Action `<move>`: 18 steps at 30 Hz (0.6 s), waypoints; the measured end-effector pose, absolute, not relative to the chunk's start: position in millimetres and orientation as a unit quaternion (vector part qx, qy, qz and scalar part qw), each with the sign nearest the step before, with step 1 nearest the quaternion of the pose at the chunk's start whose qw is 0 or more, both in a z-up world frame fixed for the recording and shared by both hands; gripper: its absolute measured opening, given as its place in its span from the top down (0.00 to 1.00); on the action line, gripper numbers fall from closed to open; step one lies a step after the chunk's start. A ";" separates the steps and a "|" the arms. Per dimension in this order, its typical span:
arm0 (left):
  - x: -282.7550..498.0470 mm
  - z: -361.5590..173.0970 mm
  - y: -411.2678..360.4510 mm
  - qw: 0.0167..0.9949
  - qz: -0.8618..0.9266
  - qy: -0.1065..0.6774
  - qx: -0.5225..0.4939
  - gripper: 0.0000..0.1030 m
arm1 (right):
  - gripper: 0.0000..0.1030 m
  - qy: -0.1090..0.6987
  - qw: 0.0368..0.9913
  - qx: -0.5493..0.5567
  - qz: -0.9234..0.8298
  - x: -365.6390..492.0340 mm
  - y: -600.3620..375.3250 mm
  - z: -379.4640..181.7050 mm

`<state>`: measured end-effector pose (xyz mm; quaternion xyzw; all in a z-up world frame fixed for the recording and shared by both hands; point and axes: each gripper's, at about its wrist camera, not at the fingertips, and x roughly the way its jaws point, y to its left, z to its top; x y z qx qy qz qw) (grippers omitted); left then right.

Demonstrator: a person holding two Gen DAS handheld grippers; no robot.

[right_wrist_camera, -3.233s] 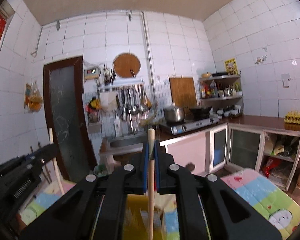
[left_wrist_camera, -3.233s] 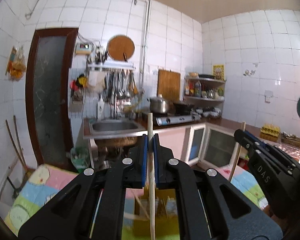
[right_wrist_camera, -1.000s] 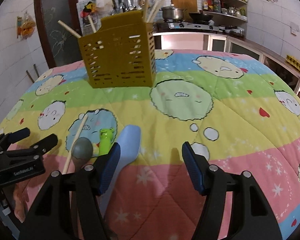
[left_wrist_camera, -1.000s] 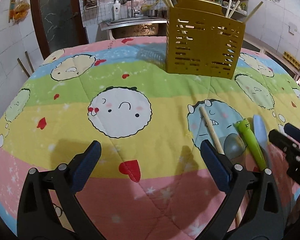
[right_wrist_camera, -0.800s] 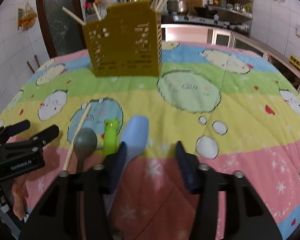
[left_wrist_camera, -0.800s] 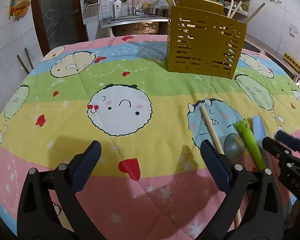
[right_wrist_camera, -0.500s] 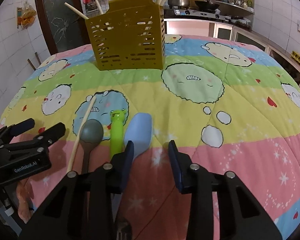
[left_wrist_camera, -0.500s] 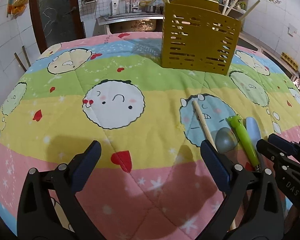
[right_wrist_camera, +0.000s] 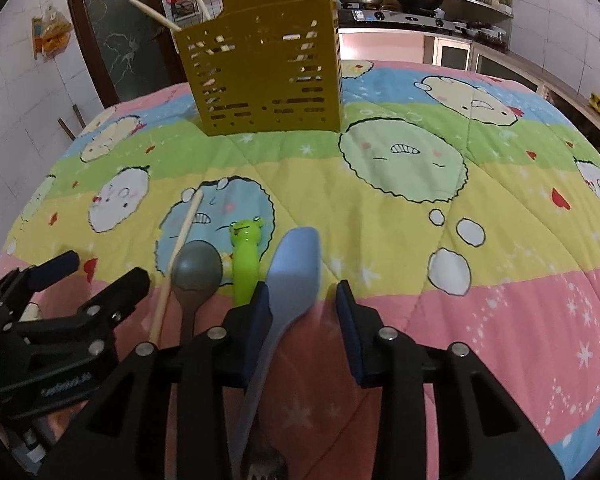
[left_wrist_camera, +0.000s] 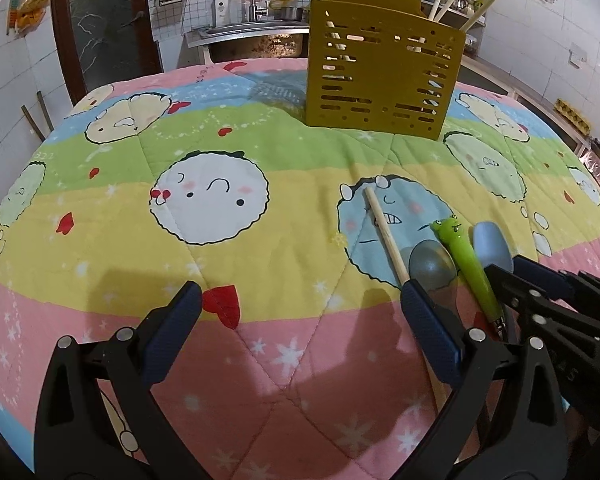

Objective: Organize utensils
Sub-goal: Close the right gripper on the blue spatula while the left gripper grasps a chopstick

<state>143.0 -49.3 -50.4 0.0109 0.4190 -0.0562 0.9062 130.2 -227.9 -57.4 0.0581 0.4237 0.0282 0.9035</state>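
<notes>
Right gripper (right_wrist_camera: 300, 312) — jaws part-open, gripping nothing — straddles the blue spatula (right_wrist_camera: 294, 268), whose handle runs back beneath; left gripper (left_wrist_camera: 300, 320) gapes, empty.

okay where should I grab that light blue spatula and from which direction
Grip the light blue spatula on its narrow handle just behind the blade, coming from above with the pads either side. It lies flat with the blade too wide, and the green frog utensil lies close beside it. The right gripper already straddles that neck.
</notes>
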 end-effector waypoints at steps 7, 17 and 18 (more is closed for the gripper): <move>144.2 -51.7 -48.8 0.905 -0.052 0.422 0.011 0.07 | 0.65 0.430 0.900 0.067 0.014 146.7 -226.6 -54.6; 144.6 -53.8 -53.1 0.901 -0.054 0.431 0.011 0.07 | 0.71 0.440 0.897 0.047 0.001 157.6 -220.4 -55.2; 144.1 -54.2 -53.6 0.900 -0.055 0.431 0.012 0.07 | 0.71 0.439 0.897 0.050 0.005 157.8 -222.4 -55.3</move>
